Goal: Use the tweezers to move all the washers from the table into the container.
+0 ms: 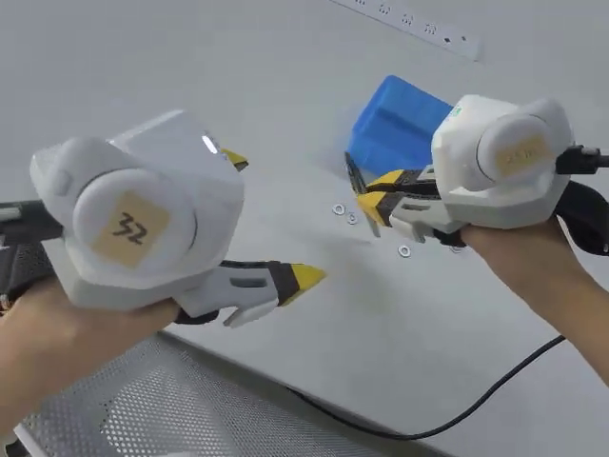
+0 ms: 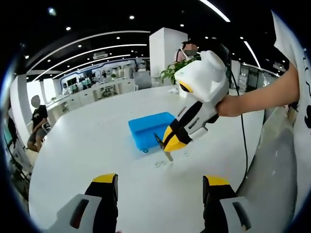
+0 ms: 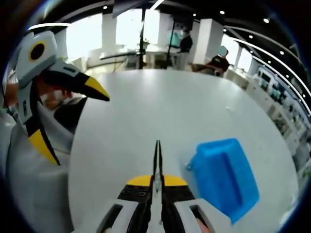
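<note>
In the head view I count three washers [image 1: 339, 208] on the table [image 1: 285, 76] just before the one blue container [image 1: 395, 124]. My right gripper [image 1: 371, 198] hangs over them, clamped on the tweezers [image 1: 353, 174]. In the left gripper view my left gripper [image 2: 160, 179] gapes wide, well short of the container. In the right gripper view the tweezers point beside the container; I cannot tell its contents.

A: Finish on the table [image 1: 285, 86]?
B: White, smooth, matt. The container [image 1: 395, 129] is blue plastic, slight sheen.
A: And the washers [image 1: 339, 209]?
B: Shiny metal; tweezers [image 3: 158, 160] thin dark metal.
A: The left gripper [image 2: 159, 180], right gripper [image 1: 373, 202]?
B: Matt white plastic shells. Near left, perforated panel [image 1: 143, 400], grey, looks metal; cable [image 1: 457, 419] black, rubbery.
</note>
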The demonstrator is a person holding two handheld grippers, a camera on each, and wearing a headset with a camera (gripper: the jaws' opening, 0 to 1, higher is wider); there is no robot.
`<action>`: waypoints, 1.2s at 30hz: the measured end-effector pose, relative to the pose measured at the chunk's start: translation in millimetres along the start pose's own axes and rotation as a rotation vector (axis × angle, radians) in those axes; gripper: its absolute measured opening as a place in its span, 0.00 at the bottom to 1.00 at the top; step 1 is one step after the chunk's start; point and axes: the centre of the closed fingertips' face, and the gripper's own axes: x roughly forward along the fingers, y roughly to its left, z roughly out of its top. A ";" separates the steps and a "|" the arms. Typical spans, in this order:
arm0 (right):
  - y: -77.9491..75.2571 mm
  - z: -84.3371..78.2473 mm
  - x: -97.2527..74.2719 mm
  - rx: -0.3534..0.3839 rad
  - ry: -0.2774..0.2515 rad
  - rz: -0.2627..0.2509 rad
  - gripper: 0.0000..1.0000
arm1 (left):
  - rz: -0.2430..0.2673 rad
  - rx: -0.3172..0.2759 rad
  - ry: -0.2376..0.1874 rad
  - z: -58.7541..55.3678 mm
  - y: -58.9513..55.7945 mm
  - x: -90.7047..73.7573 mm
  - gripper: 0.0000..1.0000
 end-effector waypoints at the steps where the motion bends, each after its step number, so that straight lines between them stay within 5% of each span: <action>1: 0.8 0.3 -2.3 0.007 -0.005 -0.004 0.02 | -0.005 0.008 -0.002 1.4 -1.0 0.3 0.68; 6: 8.7 -10.3 -3.8 0.073 -0.006 -0.014 0.02 | -0.058 0.008 0.006 0.9 -11.2 10.6 0.62; 13: 21.8 -8.9 -8.6 0.184 -0.065 -0.005 0.02 | -0.130 0.073 0.077 -14.7 -25.0 32.0 0.50; 16: 29.5 -1.7 -16.7 0.206 -0.102 0.021 0.02 | -0.206 0.082 0.090 -18.6 -29.8 37.5 0.42; 19: 35.5 6.2 -26.9 0.223 -0.144 0.056 0.02 | -0.331 0.028 0.094 -19.5 -37.3 43.0 0.40; 25: 43.5 12.4 -39.7 0.246 -0.179 0.113 0.02 | -0.482 0.020 0.053 -12.0 -42.5 53.4 0.24; 29: 48.8 13.3 -44.8 0.240 -0.188 0.137 0.02 | -0.625 0.096 0.060 -16.6 -55.8 54.0 0.13; 36: 57.4 15.7 -53.5 0.253 -0.209 0.185 0.02 | -0.752 0.048 0.071 -19.0 -66.2 59.2 0.01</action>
